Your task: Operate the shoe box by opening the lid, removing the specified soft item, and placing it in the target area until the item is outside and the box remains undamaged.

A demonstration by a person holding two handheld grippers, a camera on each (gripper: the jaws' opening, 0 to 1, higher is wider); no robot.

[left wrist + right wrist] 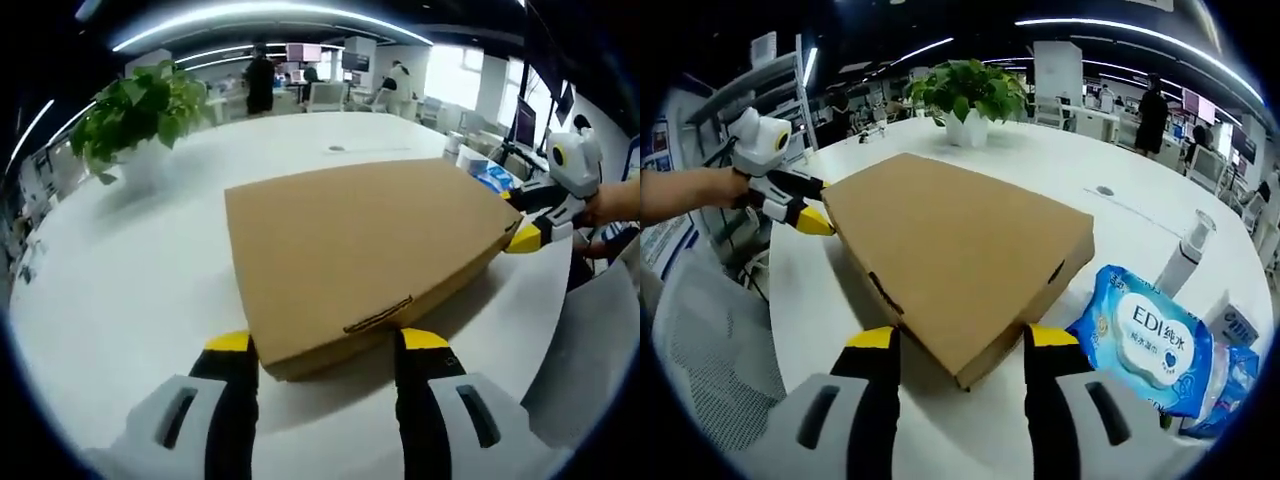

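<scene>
Closed box (365, 255) on the white table (130, 290). Left gripper (325, 345) spread wide around its 6 o'clock corner, right gripper (952, 340) likewise, wipes pack (1145, 340) at 3 o'clock.

Open office seen beyond white table (120, 290). Ceiling light strips (270, 12) mounted at 12 o'clock. Potted plant (968, 92) placed on tabletop. Bright windows (455, 68) seen at 2 o'clock, desks (300, 98) ranged behind.

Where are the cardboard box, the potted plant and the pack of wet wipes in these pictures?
Cardboard box (365, 250), left gripper view, middle of the closed lid.
Potted plant (970, 88), right gripper view, on its green leaves.
Pack of wet wipes (1150, 340), right gripper view, on the white label.
</scene>
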